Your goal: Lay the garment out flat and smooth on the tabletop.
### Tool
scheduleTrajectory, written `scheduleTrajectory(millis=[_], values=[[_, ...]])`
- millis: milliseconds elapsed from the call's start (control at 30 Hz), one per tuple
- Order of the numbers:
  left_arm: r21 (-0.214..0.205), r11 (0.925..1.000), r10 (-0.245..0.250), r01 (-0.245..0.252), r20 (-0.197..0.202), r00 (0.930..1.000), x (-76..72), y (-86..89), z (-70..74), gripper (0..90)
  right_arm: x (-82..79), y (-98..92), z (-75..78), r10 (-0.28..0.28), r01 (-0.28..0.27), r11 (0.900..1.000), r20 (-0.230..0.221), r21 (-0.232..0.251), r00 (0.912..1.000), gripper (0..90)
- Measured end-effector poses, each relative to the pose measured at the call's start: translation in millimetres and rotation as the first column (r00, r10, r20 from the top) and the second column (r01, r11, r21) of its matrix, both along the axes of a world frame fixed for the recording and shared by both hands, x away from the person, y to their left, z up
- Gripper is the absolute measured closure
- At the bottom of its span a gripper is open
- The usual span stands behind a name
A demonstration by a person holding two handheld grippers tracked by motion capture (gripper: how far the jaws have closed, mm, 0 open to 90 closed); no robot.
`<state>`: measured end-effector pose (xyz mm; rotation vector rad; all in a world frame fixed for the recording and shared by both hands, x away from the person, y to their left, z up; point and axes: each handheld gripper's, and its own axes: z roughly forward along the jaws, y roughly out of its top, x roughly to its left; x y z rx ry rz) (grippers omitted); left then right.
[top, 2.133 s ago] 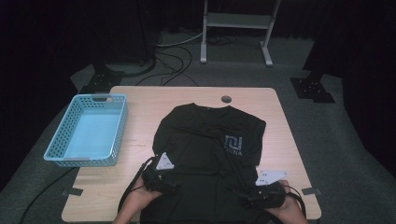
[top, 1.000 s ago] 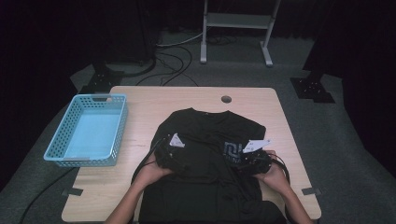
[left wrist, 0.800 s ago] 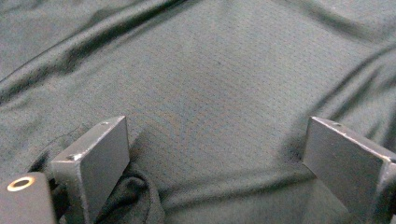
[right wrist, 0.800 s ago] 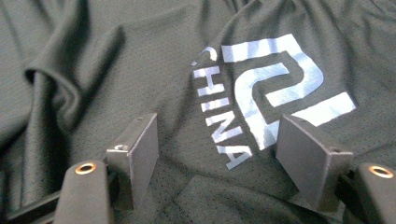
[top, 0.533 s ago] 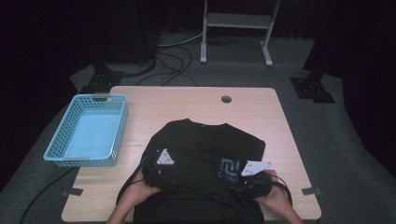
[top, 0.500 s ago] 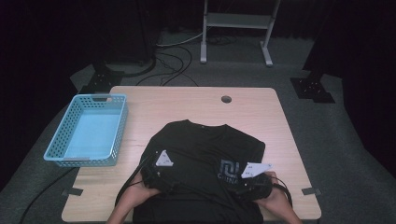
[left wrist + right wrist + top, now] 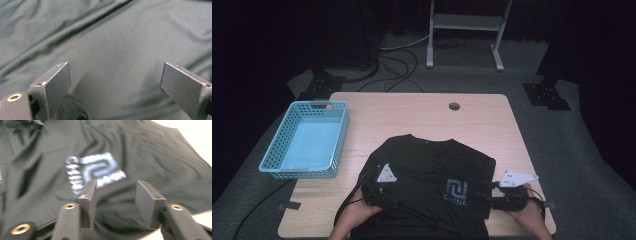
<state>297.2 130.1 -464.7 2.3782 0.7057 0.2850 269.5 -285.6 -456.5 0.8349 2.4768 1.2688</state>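
A black T-shirt [image 7: 427, 170] with a pale blue logo [image 7: 456, 192] lies flat on the near half of the wooden table [image 7: 412, 115], collar toward the far side. My left gripper [image 7: 377, 192] rests over the shirt's left part. In the left gripper view it [image 7: 115, 85] is open wide, with creased cloth [image 7: 112, 37] under its jaws. My right gripper [image 7: 486, 194] is at the shirt's right edge, pointing toward the logo. In the right gripper view its jaws [image 7: 116, 200] have just been closing and stand half apart over the cloth near the logo [image 7: 95, 171], pinching no fold that I can see.
A light blue plastic basket [image 7: 307, 145] stands at the table's left edge. A round cable hole [image 7: 454, 106] is near the far edge. Behind the table a metal stand [image 7: 464, 22] and cables [image 7: 397, 62] are on the floor.
Both hands have drawn back toward the near edge, and the shirt has slid that way with them. The right gripper then moved out to the shirt's right edge.
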Motion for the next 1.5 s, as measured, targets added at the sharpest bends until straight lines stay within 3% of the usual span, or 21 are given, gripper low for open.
scheduleTrajectory(millis=[133,267,467,633,733,800,900,1033,1133,1300,1400,1433,1500], values=[[-0.007,0.9999,0.008,-0.008,-0.01,0.9999,9.0,-2.1,-3.7,8.5,12.3,-20.8,-8.7,-0.044,0.044,0.999,-0.054,-0.012,0.9976,62.1],[-0.019,0.9996,0.02,-0.02,-0.011,0.9998,12.1,0.4,-7.8,8.6,14.4,-28.8,-17.0,-0.055,0.054,0.9982,-0.051,-0.024,0.9972,64.6],[-0.019,0.9996,0.019,-0.019,-0.003,0.9998,11.6,0.6,-8.4,8.5,12.4,-26.7,-23.8,-0.038,0.036,0.9977,-0.048,-0.058,0.9981,69.8],[-0.036,0.9991,0.022,-0.021,0.003,0.9998,10.6,2.2,-9.7,8.5,14.3,-20.9,-23.0,-0.05,0.046,0.9975,-0.076,-0.054,0.9959,84.3],[-0.035,0.9991,0.024,-0.024,0.005,0.9997,10.4,1.9,-9.8,8.5,17.1,-17.4,-18.6,-0.061,0.054,0.9952,-0.079,-0.081,0.9951,85.9],[-0.035,0.9991,0.024,-0.024,0.005,0.9997,10.4,1.9,-9.8,8.5,19.6,-15.0,-9.3,-0.058,0.053,0.996,-0.063,-0.072,0.9963,86.0],[-0.038,0.999,0.025,-0.025,0.006,0.9997,10.2,2.0,-10.0,8.5,24.2,-1.9,15.0,-0.023,0.021,0.9962,-0.021,-0.084,0.9995,86.0],[-0.042,0.9988,0.023,-0.023,0.011,0.9997,10.0,2.8,-10.4,8.5,32.2,36.2,36.0,0.074,-0.073,0.9902,0.001,-0.119,0.9973,85.9],[-0.048,0.9986,0.023,-0.022,0.014,0.9996,9.8,3.4,-10.9,8.5,37.3,68.9,28.8,0.143,-0.146,0.9777,-0.031,-0.151,0.9893,85.9],[-0.058,0.998,0.026,-0.025,0.019,0.9995,8.7,4.0,-11.8,8.5,38.9,104.0,-3.9,0.197,-0.214,0.9567,-0.102,-0.198,0.9751,85.9],[-0.065,0.9976,0.028,-0.026,0.024,0.9993,8.3,4.4,-12.4,8.5,36.5,108.0,-9.7,0.199,-0.214,0.9628,-0.106,-0.165,0.9743,83.9],[-0.066,0.9975,0.028,-0.026,0.024,0.9993,8.3,4.5,-12.5,8.5,35.9,108.1,-9.2,0.195,-0.21,0.9638,-0.101,-0.165,0.9756,77.0],[-0.067,0.9974,0.028,-0.026,0.024,0.9993,8.2,4.5,-12.6,8.5,34.5,104.8,-5.6,0.199,-0.211,0.9664,-0.095,-0.146,0.9753,71.4]])
